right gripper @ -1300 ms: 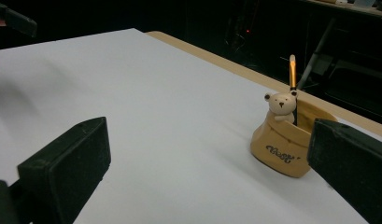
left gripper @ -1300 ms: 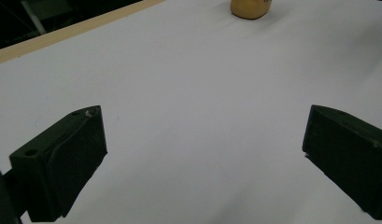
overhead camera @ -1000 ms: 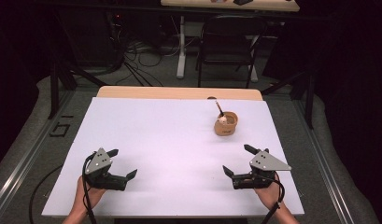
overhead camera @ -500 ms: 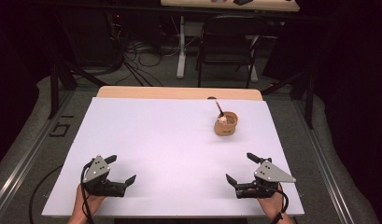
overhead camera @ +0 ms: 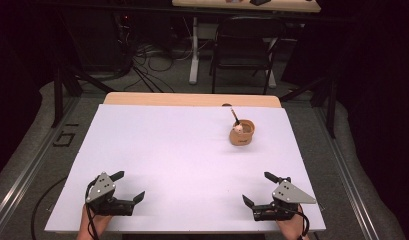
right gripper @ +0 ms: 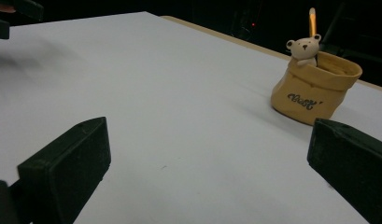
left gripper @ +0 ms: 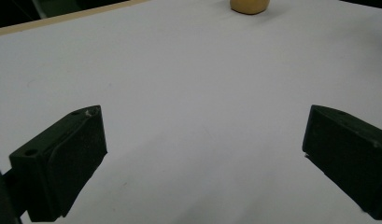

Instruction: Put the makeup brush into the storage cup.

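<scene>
Both tongs spread, gripping nothing: left tongs [overhead camera: 128, 185] and right tongs [overhead camera: 258, 189] near surface [overhead camera: 182, 160] front edge, well apart from bear pen holder [overhead camera: 241, 133].

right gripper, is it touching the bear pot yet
Apart. The high view shows bare white table between the right gripper and the bear pot, and its jaws stand open.

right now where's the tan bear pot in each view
High view: tan bear pot right of centre, toward the table's far edge.
Left gripper view: its base at the top edge.
Right gripper view: upper right.
Shared landmark: the white table top.
</scene>
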`<action>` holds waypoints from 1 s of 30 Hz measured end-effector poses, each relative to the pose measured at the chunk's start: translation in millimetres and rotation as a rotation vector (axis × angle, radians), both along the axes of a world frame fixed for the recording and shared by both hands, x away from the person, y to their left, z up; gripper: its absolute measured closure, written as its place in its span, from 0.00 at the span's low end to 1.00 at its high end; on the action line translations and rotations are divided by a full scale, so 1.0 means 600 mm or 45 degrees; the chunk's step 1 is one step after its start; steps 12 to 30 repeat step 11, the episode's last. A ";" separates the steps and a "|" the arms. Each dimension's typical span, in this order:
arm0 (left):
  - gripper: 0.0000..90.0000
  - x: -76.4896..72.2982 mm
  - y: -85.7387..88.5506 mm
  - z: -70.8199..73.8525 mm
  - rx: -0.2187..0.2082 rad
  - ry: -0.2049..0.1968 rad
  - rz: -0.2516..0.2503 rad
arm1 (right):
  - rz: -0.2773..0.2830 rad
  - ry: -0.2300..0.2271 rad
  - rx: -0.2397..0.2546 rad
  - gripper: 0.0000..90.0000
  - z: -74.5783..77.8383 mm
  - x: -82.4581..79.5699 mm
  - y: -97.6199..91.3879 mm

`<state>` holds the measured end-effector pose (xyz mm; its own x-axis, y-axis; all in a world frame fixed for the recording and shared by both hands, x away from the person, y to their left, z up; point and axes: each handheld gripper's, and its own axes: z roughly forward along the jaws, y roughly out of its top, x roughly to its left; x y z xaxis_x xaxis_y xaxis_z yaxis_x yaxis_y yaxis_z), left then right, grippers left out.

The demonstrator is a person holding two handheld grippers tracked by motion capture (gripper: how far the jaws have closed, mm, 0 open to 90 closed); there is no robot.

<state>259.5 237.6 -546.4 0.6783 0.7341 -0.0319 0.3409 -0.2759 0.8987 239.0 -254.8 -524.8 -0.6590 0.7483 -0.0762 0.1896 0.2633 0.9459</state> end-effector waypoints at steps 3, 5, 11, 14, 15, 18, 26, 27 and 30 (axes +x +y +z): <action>0.00 -0.001 -0.004 -0.001 0.015 -0.013 -0.014 | 0.013 0.000 -0.028 0.00 -0.003 0.000 0.005; 0.00 -0.001 -0.006 0.000 0.016 -0.015 -0.018 | 0.024 0.015 -0.076 0.00 -0.003 0.000 0.008; 0.00 -0.001 -0.007 0.001 0.031 -0.019 -0.033 | 0.030 0.007 -0.081 0.00 -0.004 0.002 0.011; 0.00 -0.001 -0.007 0.001 0.031 -0.019 -0.033 | 0.030 0.007 -0.081 0.00 -0.004 0.002 0.011; 0.00 -0.001 -0.007 0.001 0.031 -0.019 -0.033 | 0.030 0.007 -0.081 0.00 -0.004 0.002 0.011; 0.00 -0.001 -0.007 0.001 0.031 -0.019 -0.033 | 0.030 0.007 -0.081 0.00 -0.004 0.002 0.011; 0.00 -0.001 -0.007 0.001 0.031 -0.019 -0.033 | 0.030 0.007 -0.081 0.00 -0.004 0.002 0.011; 0.00 -0.001 -0.007 0.001 0.031 -0.019 -0.033 | 0.030 0.007 -0.081 0.00 -0.004 0.002 0.011; 0.00 -0.001 -0.007 0.001 0.031 -0.019 -0.033 | 0.030 0.007 -0.081 0.00 -0.004 0.002 0.011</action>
